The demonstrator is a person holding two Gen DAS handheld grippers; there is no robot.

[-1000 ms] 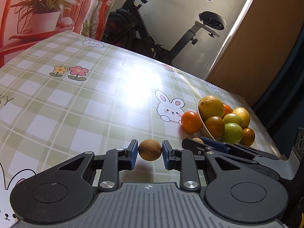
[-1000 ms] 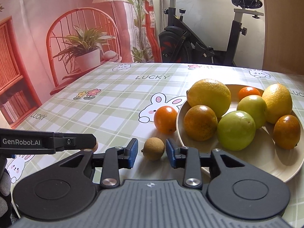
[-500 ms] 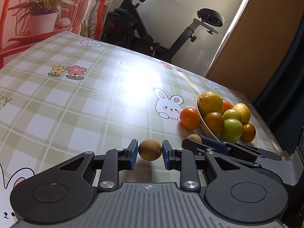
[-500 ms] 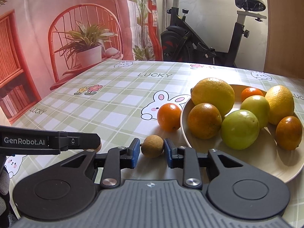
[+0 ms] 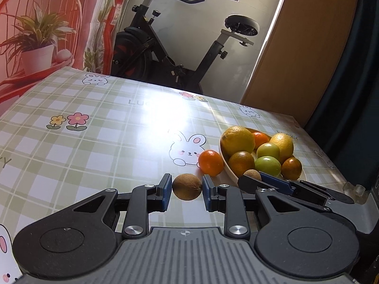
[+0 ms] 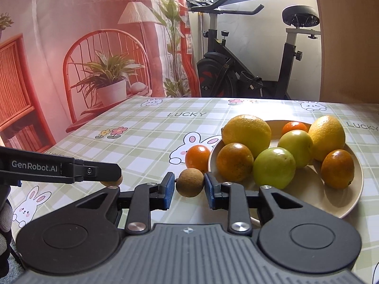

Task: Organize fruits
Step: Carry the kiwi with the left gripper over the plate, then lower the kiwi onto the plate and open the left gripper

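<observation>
In the left wrist view my left gripper is shut on a small round brown fruit, held just above the tablecloth. In the right wrist view my right gripper is shut on a second small brown fruit, close to the rim of a beige plate. The plate holds several yellow, orange and green fruits. A loose orange mandarin lies on the cloth against the plate's left rim. From the side, the left gripper shows at the left and the right gripper at the right.
The table carries a green checked cloth with rabbits and flowers. An exercise bike stands beyond the far edge, with a wooden panel to its right. A printed backdrop with a chair and plant hangs on the left.
The right jaws have closed onto their brown fruit. Both grippers have risen a little with their fruits, and more of the room shows above the table.
</observation>
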